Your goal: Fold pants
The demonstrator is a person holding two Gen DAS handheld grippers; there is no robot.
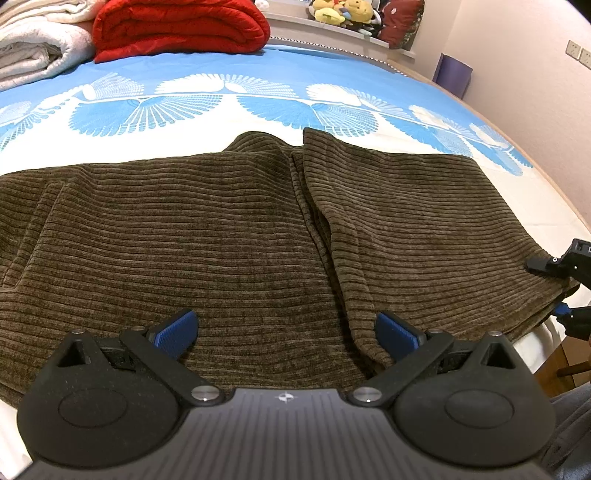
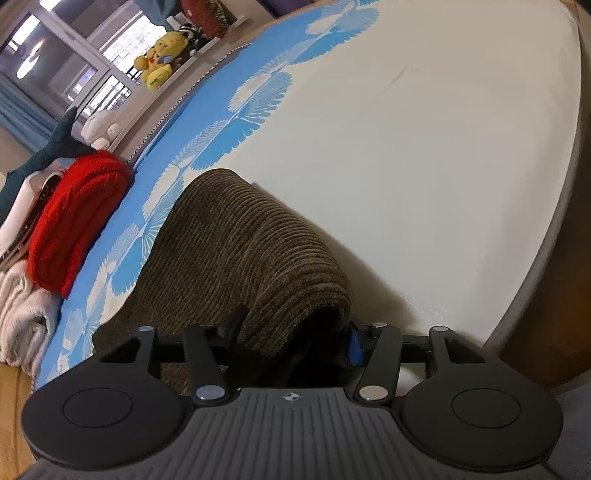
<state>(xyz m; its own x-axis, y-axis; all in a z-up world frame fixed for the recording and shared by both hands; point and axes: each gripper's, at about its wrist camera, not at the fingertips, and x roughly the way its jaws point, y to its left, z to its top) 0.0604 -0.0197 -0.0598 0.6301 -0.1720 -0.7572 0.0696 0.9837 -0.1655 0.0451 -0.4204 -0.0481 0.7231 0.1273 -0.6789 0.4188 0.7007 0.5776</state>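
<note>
1. Pants (image 1: 221,229), a brown ribbed corduroy pair, lie spread flat across the white-and-blue patterned bed sheet (image 1: 258,99), near its front edge.
2. Your left gripper (image 1: 286,334) hangs just above the fabric near the middle; its blue-padded jaws stand wide apart and hold nothing.
3. Your right gripper (image 2: 291,338) sits at the right edge of the pants; the fabric there bulges between its spread fingers, and you cannot tell whether the pads press it.
4. A folded red quilt (image 1: 181,27) and a white blanket (image 1: 37,48) rest at the far left of the bed.
5. Yellow plush toys (image 1: 340,13) sit on the headboard ledge.
</note>
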